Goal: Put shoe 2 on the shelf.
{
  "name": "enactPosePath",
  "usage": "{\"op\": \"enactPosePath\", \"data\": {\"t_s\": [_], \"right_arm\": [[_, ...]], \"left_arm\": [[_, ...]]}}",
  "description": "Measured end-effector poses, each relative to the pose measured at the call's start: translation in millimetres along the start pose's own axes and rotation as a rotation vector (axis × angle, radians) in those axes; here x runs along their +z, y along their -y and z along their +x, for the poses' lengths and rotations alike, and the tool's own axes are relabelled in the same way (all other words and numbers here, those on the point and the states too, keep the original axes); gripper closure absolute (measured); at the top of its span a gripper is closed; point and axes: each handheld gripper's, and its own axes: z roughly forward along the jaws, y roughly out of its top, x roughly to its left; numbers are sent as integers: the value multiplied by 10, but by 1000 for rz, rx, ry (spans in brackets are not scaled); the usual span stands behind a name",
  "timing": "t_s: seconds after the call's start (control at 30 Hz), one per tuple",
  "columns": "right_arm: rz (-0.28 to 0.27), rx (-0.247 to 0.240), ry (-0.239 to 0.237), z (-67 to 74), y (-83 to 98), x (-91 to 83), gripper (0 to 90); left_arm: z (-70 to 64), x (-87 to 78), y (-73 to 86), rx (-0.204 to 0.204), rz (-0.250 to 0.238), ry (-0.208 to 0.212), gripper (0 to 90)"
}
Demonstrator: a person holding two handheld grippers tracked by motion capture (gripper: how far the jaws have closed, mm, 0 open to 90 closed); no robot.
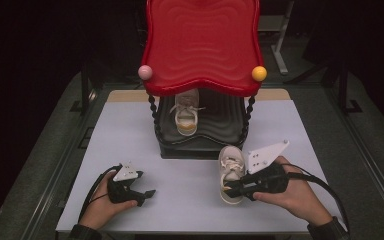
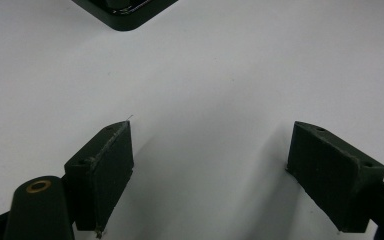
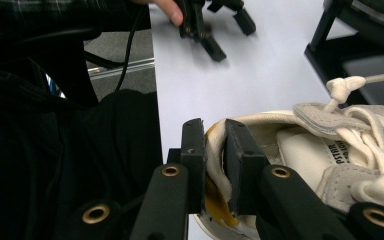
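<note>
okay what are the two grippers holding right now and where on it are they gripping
The right gripper pinches a white shoe by the heel collar, one jaw inside and one outside. The left gripper holds nothing; its jaws stand open over the table.

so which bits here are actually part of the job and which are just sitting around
In the job:
- right gripper, clamped on the heel of the white shoe
- second shoe on the rack's lower shelf

Just about:
- left gripper, open over the table
- red top tray

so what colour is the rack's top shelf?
Red top shelf, with wavy ridges; clearest in the high view.
</note>
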Motion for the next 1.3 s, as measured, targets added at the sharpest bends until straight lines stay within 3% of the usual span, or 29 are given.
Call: {"op": "enactPosePath", "data": {"t_s": [0.17, 0.67, 1.07, 1.3], "right_arm": [[-11, -27, 23, -67, -160, -48, 793], [-9, -50, 96, -573, -614, 87, 792], [-3, -46, 178, -892, -812, 167, 791], [-4, -50, 205, -991, -840, 218, 790]], "left_arm": [[0, 0, 0, 0, 0, 0, 177], [0, 0, 0, -1, -1, 0, 177], [2, -1, 0, 1, 0, 1, 175], [3, 0, -1, 1, 1, 2, 174]]}}
